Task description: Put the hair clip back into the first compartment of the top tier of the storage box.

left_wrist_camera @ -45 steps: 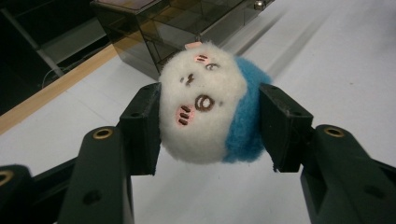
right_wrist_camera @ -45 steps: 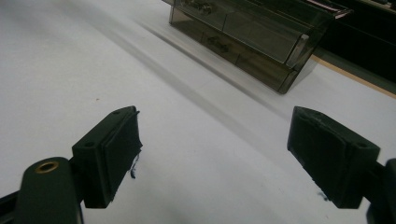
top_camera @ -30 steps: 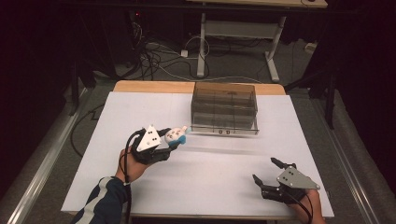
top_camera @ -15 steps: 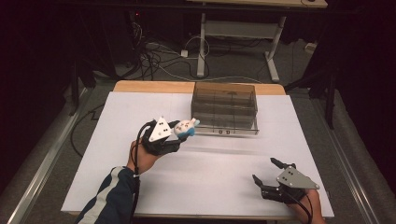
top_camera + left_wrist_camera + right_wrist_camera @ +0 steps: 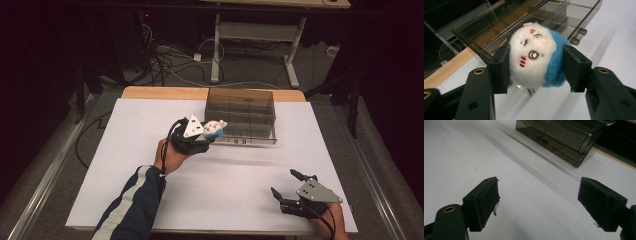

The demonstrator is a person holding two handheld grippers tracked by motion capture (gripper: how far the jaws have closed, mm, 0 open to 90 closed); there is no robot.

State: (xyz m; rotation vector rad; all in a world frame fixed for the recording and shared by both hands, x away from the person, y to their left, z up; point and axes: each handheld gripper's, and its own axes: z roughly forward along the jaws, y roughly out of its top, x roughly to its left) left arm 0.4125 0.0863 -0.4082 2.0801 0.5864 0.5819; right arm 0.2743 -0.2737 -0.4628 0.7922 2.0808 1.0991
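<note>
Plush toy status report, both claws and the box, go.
Left claw shut on plush toy, held at the smoked plastic organizer box. Right claw open, empty, low over the white tabletop. Nothing in the way.

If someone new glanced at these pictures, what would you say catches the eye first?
First the plush toy, white with a blue back and a stitched face, clamped in the left gripper at the near left corner of the smoky clear compartment box. Then the right gripper, jaws wide apart, low over the white table.
</note>
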